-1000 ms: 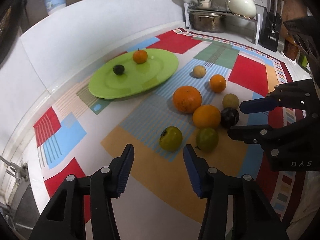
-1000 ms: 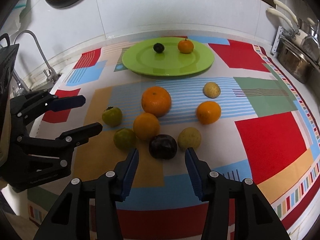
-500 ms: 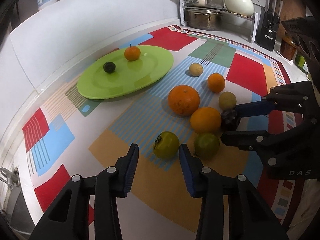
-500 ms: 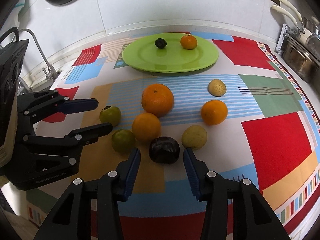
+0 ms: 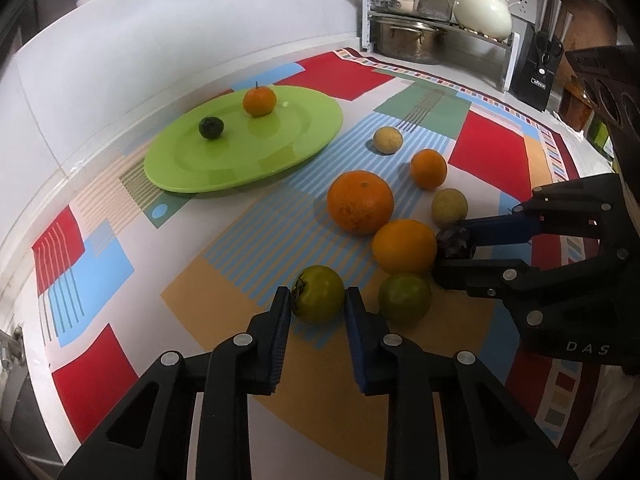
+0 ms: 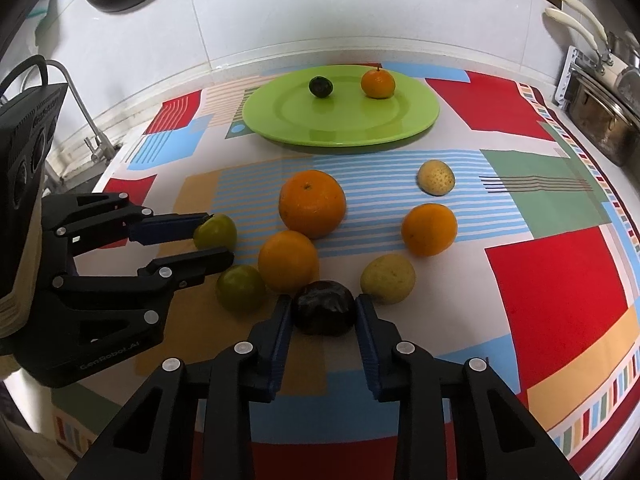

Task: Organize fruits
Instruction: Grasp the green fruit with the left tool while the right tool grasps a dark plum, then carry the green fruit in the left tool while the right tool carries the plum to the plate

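Pick-up step, both sides. My left tongs [image 5: 317, 304] bracket the round green persimmon-like fruit [image 5: 318, 293], jaws narrow, seemingly touching; my right tongs [image 6: 323, 312] bracket the dark purple wrinkled fruit [image 6: 325, 308] likewise. Both sit near the flat lime-green plate [image 6: 408, 124]. Next I judge: squeeze, lift, carry there. Patchwork cloth [image 6: 560, 280] covers desk; metal pot rack [image 5: 404, 36] behind plate.

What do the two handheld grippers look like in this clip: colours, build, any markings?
Both are matte black angular frames with triangular cut-outs and silver round pivot screws, ending in two long fingers lined with ribbed dark blue pads. The left gripper carries white "GenRobot.AI" lettering on its side; the right gripper shows "DAS". A black perforated housing sits above each. No sleeves or hands are visible.
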Demonstrator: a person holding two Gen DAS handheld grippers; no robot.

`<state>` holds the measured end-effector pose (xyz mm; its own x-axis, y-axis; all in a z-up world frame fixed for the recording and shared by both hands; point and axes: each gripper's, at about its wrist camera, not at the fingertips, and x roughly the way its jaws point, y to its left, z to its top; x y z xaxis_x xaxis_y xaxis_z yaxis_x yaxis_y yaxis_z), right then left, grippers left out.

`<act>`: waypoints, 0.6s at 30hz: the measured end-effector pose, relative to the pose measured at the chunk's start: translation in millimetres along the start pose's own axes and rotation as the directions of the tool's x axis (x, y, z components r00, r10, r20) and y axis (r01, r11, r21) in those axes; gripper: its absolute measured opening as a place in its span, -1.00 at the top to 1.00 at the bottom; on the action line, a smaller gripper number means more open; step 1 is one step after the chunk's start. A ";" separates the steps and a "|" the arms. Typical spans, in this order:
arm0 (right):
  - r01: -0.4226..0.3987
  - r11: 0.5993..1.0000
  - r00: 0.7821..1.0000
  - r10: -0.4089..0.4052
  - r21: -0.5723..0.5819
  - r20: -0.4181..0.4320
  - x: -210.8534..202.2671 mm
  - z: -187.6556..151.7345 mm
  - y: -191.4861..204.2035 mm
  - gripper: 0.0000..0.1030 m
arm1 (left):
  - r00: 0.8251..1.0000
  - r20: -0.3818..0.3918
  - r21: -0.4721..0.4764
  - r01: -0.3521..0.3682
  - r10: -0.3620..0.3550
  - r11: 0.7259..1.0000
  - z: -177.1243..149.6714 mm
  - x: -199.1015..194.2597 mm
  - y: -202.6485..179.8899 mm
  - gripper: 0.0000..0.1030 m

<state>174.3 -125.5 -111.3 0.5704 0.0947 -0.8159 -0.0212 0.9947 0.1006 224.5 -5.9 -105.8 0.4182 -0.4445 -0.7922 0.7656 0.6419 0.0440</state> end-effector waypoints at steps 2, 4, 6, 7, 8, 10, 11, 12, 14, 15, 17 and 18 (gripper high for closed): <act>0.001 1.000 1.000 -0.001 -0.005 0.005 -2.0 -0.2 0.5 0.37 | 1.000 0.010 -0.007 -0.007 0.007 1.000 0.5 -3.5 0.3 0.47; 0.002 1.000 1.000 -0.001 -0.010 0.016 -5.4 0.0 1.0 0.37 | 1.000 0.016 -0.015 -0.009 0.010 1.000 1.8 -7.6 0.0 0.47; 0.001 1.000 1.000 -0.001 -0.010 0.027 -9.5 0.5 1.1 0.37 | 1.000 0.025 -0.027 -0.009 0.010 1.000 3.0 -12.4 -0.3 0.47; 0.001 1.000 0.999 0.000 -0.011 0.033 -11.8 0.8 1.1 0.37 | 1.000 0.028 -0.030 -0.009 0.010 1.000 3.3 -14.3 -0.8 0.47; 0.001 1.000 0.999 -0.001 -0.013 0.042 -15.3 1.2 1.5 0.37 | 0.999 0.034 -0.033 -0.012 0.013 0.999 3.6 -17.3 -1.6 0.47; 0.001 1.000 0.999 0.000 -0.017 0.055 -20.4 2.0 1.4 0.37 | 0.999 0.044 -0.044 -0.018 0.020 0.999 4.5 -22.7 -2.6 0.47; 0.002 1.000 0.998 0.000 -0.019 0.061 -23.1 2.4 1.6 0.37 | 0.999 0.047 -0.051 -0.020 0.023 0.999 4.8 -25.9 -2.8 0.47; 0.002 1.000 0.998 -0.001 -0.021 0.068 -25.9 2.9 2.0 0.37 | 0.998 0.051 -0.058 -0.023 0.026 0.998 5.1 -29.4 -3.0 0.47; -0.004 1.000 0.997 0.007 -0.026 0.083 -32.7 4.0 2.9 0.37 | 0.998 0.061 -0.070 -0.029 0.033 0.997 5.9 -35.9 -4.1 0.47; -0.007 1.000 0.996 0.009 -0.028 0.090 -35.3 4.5 3.8 0.37 | 0.997 0.068 -0.075 -0.035 0.040 0.997 6.1 -38.9 -5.3 0.47; -0.011 0.999 0.994 0.015 -0.037 0.107 -41.1 5.7 5.3 0.37 | 0.995 0.079 -0.083 -0.052 0.059 0.995 6.0 -46.0 -7.6 0.47; -0.011 0.999 0.994 0.015 -0.040 0.113 -43.1 6.0 5.5 0.37 | 0.994 0.085 -0.094 -0.060 0.068 0.994 5.6 -50.0 -8.5 0.47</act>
<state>154.5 -124.3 -72.2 0.6588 0.1048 -0.7450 -0.0602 0.9944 0.0867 199.8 7.4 -63.2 0.5092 -0.4513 -0.7328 0.6901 0.7229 0.0343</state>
